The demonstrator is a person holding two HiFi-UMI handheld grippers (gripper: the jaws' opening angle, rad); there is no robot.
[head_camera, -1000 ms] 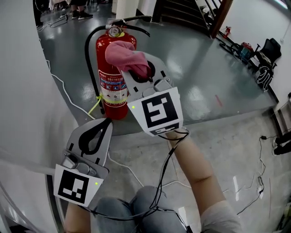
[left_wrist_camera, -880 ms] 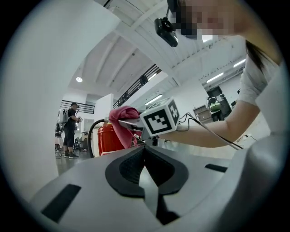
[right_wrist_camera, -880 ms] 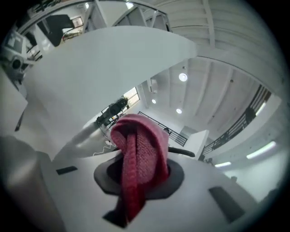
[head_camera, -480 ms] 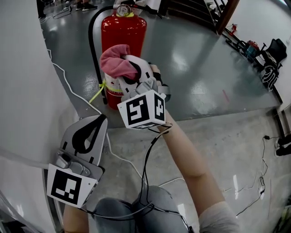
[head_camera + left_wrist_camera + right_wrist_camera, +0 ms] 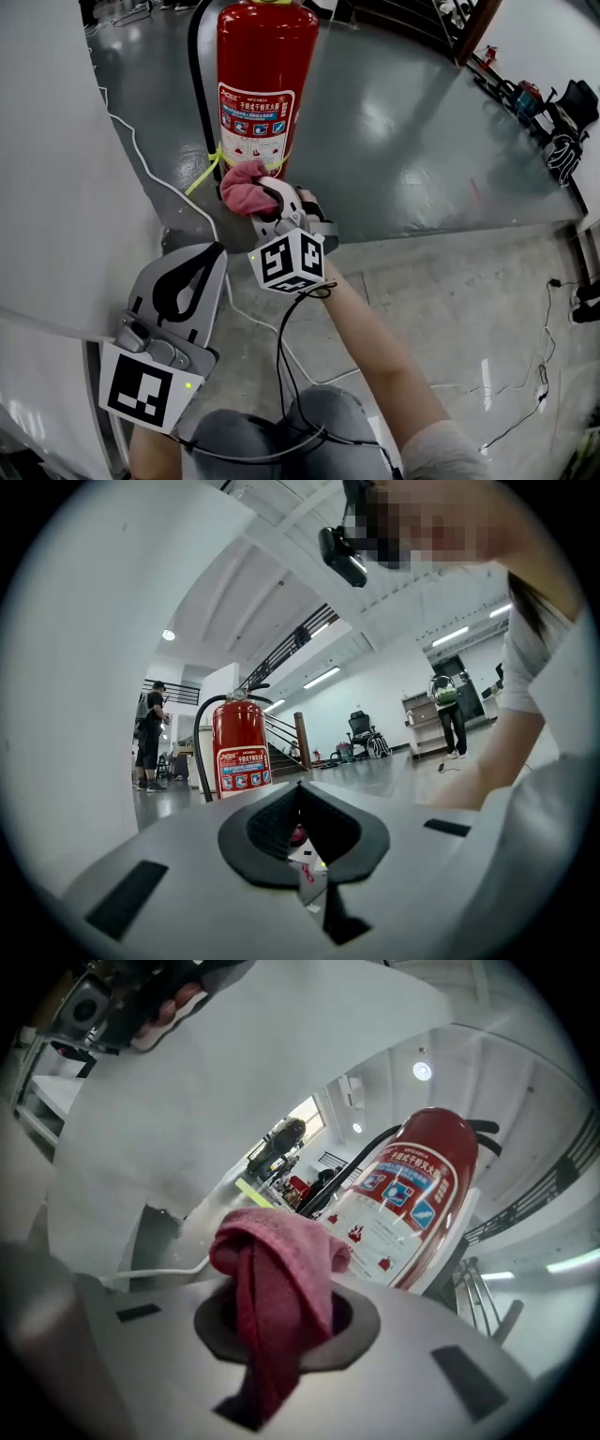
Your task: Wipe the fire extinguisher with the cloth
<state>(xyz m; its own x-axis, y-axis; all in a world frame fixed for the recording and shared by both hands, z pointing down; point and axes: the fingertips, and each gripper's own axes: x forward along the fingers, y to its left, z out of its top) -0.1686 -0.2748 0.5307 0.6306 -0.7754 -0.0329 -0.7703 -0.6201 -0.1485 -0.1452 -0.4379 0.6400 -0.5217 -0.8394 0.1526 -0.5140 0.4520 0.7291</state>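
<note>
The right gripper's point(image 5: 281, 1314) jaws are clamped on the one bunched pink cloth point(image 5: 277, 1274), which bulges out past their tips. In the head view that cloth point(image 5: 244, 187) sits at the lower body of the single red cylindrical fire extinguisher point(image 5: 257, 86), just under its white label point(image 5: 253, 120); actual contact cannot be made out. The extinguisher stands upright on the glossy grey floor point(image 5: 403, 141), long axis vertical, label toward the person. The left gripper point(image 5: 300, 797) is closed on nothing, well apart and lower left.
</note>
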